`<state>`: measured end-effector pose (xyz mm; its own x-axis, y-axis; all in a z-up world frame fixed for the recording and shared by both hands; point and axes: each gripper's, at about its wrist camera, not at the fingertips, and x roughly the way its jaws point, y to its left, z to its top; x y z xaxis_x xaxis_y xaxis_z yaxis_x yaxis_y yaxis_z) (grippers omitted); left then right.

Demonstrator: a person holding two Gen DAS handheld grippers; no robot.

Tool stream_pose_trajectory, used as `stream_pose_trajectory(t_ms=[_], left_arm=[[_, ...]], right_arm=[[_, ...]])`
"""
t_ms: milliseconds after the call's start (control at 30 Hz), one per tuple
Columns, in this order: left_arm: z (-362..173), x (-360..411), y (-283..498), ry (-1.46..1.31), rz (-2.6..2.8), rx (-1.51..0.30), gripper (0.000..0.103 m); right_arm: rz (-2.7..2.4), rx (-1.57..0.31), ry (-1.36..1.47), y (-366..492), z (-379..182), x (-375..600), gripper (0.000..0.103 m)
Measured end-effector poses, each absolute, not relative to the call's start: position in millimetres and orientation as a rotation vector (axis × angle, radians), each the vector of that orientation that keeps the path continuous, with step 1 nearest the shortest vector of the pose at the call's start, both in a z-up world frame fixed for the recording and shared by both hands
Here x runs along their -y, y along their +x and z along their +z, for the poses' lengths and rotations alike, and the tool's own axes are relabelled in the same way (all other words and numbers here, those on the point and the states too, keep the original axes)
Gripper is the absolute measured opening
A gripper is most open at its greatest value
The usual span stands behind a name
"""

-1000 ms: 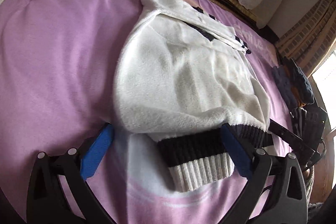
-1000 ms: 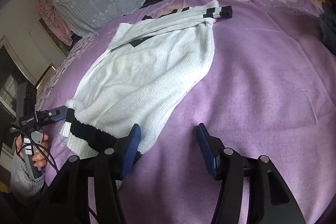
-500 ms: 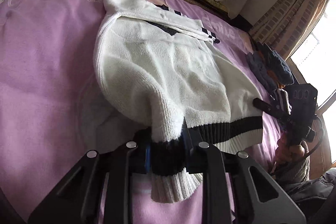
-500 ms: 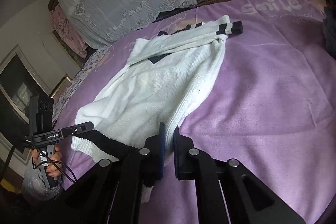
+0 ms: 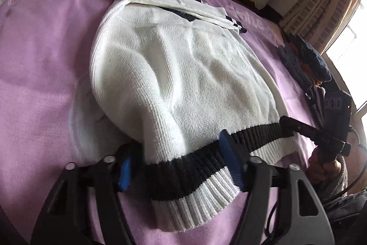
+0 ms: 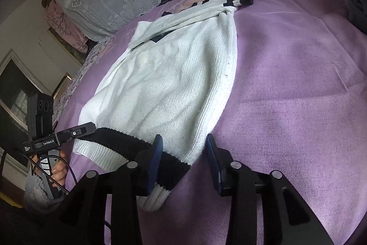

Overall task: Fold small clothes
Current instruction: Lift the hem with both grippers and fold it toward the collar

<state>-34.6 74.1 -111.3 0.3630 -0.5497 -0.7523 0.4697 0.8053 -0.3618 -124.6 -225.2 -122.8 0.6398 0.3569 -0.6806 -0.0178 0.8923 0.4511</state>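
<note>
one sweater (image 5: 174, 75), two grippers (image 5: 181, 167)

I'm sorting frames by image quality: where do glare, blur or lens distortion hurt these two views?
Left wrist view: the window at the right edge is blown out white, and the fisheye bulges the purple blanket, while the white sweater knit stays sharp. Right wrist view: light is even with no glare, the right gripper pads look smeared, and the corners go black.

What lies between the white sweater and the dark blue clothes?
Nothing: between sweater and dark blue clothes only bare purple blanket shows, in the left wrist view.
</note>
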Motion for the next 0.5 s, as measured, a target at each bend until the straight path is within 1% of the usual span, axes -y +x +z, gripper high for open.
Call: stream_pose_trajectory(t_ms=[33,67,167,333,500], left_arm=[[-110,-76,-34,-0.091,-0.651,-1.001,0.028],[-109,-82,-31,-0.123,-0.659,-1.006,0.022],[-100,-91,-25,-0.174,-0.676,-0.986,0.020],[-72,-87,-18,-0.167,-0.686,-0.901,0.020],[-54,-81,1,-0.165,-0.677,-0.853,0.020]], right_arm=[[0.225,-0.845,0.456,-125,-123,229,0.011],[0.228,-0.828,0.467,-125,-120,231,0.009],[0.254,-0.769,0.459,-125,-104,231,0.009],[0.278,-0.712,0.476,-108,-81,238,0.009],[0.282,-0.669,0.474,-84,-62,243,0.009]])
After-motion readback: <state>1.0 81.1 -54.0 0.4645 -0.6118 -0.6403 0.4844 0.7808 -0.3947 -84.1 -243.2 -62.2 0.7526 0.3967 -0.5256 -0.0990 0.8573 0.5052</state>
